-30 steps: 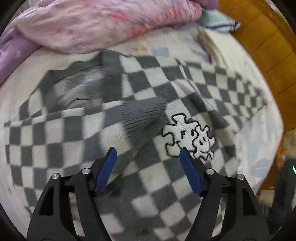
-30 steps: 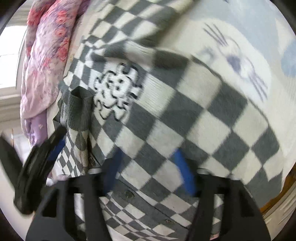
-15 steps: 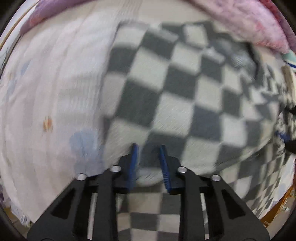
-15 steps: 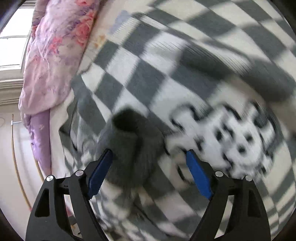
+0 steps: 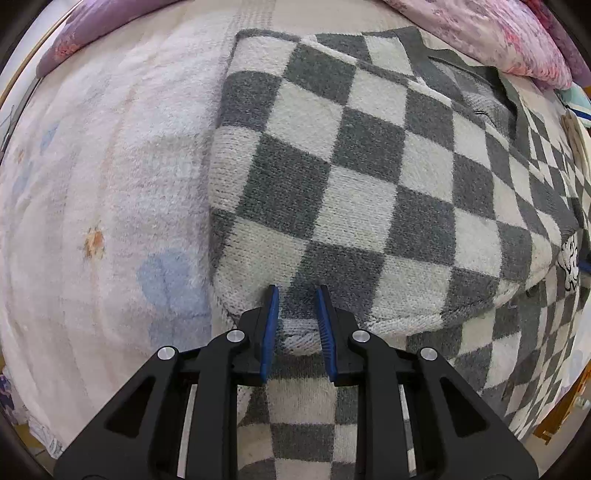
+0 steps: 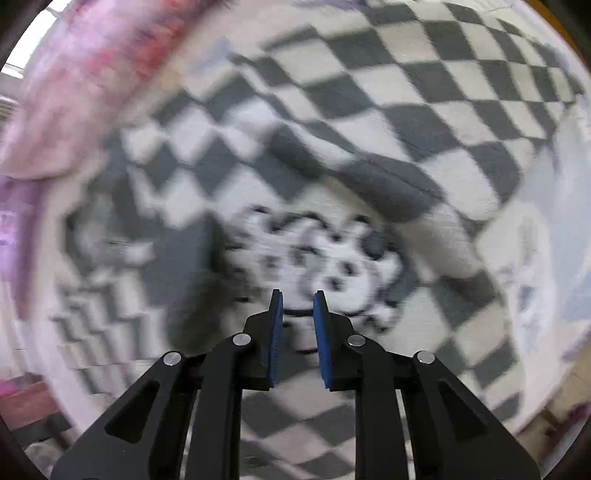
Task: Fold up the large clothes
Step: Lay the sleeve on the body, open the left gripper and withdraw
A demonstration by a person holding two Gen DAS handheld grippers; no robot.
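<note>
A grey-and-white checkered knit sweater [image 5: 354, 192] lies spread on the bed, with one part folded over the body. My left gripper [image 5: 297, 295] is shut on the folded edge of the sweater, fabric bunched between its blue pads. In the blurred right wrist view, my right gripper [image 6: 297, 299] is closed to a narrow gap on the sweater [image 6: 332, 122] beside its white puzzle-piece patch [image 6: 325, 266]; a grey cuff [image 6: 388, 184] lies just beyond.
The sweater rests on a pale fleece bed cover [image 5: 110, 184]. A pink floral quilt [image 5: 498, 33] is bunched along the far edge, also seen in the right wrist view [image 6: 92, 74]. Wooden furniture [image 5: 554, 421] stands at the bed's right side.
Both grippers went from wide open to closed. The left moved to the folded sweater edge and closed on it. The right moved over the patch and closed, still in motion.
</note>
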